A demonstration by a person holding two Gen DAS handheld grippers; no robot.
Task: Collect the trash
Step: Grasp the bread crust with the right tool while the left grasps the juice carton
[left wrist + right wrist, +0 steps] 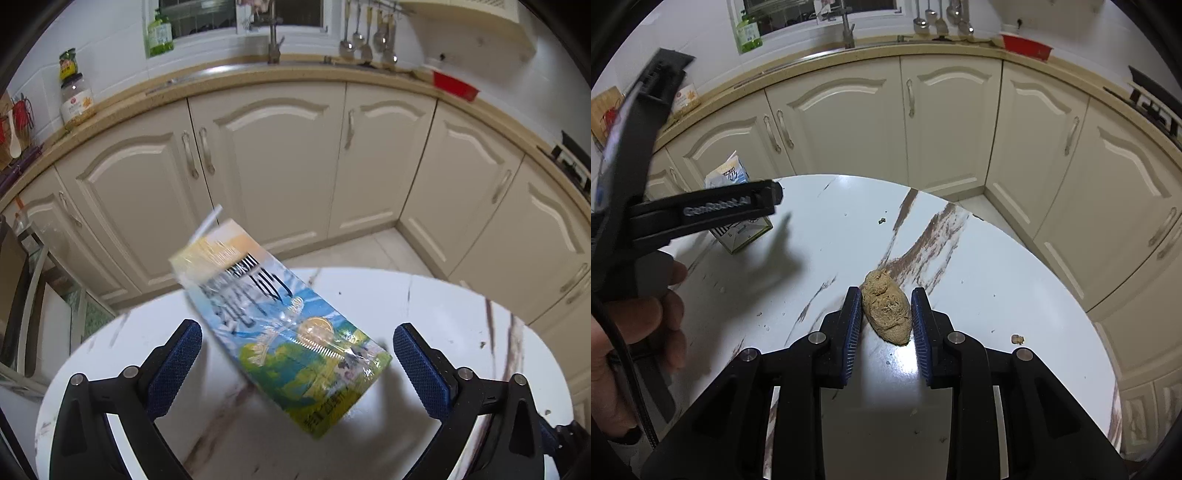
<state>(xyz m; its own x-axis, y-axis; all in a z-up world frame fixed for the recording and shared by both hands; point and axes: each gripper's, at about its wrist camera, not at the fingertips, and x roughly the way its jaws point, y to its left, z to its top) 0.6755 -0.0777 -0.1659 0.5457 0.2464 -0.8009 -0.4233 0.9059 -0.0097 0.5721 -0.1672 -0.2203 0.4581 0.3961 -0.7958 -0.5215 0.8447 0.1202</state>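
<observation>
A blue, green and yellow drink carton [284,325] with a white straw stands tilted on the round white marble table [443,314]. My left gripper [297,343] is open, its blue pads on either side of the carton with clear gaps. The carton [733,177] and the left gripper's black body also show at the left of the right wrist view. My right gripper [886,306] is shut on a brown crumpled lump of trash [886,306], pads against both its sides, low over the table [997,280].
Small crumbs [1017,338] and a speck [881,220] lie on the table. Cream kitchen cabinets [277,162] and a counter with jars, a tap and a red tub [454,85] curve behind. A chair frame [33,295] stands at the left.
</observation>
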